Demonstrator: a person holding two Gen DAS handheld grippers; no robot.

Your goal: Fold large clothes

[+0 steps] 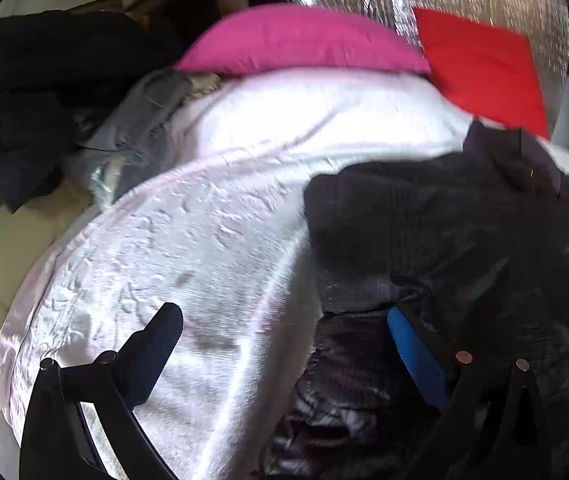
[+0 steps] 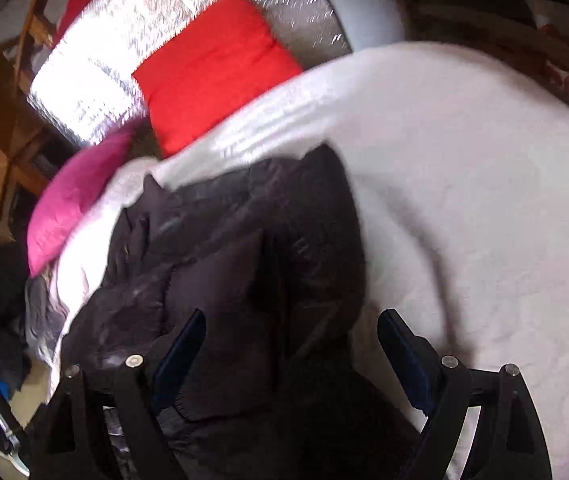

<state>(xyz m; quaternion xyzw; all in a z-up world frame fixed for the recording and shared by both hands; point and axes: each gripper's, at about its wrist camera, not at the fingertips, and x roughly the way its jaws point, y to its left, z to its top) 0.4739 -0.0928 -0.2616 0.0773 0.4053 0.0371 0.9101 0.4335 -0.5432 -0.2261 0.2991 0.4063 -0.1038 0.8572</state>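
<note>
- Left hand-held gripper (image 1: 284, 344) gapes wide; the dark jacket (image 1: 444, 240) drapes its right finger, seemingly unclamped.
- Right hand-held gripper (image 2: 290, 340) spread wide over the jacket (image 2: 236, 264), on the white bed (image 2: 464, 180).

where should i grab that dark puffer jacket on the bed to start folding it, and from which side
Judging from its pose, take the dark jacket by the loose pointed edge at its far end, where the fabric stands up off the white bed cover. Come from the near side, over the bunched bulk. The right gripper has open jaws straddling it; the left gripper is open beside its left edge.
</note>
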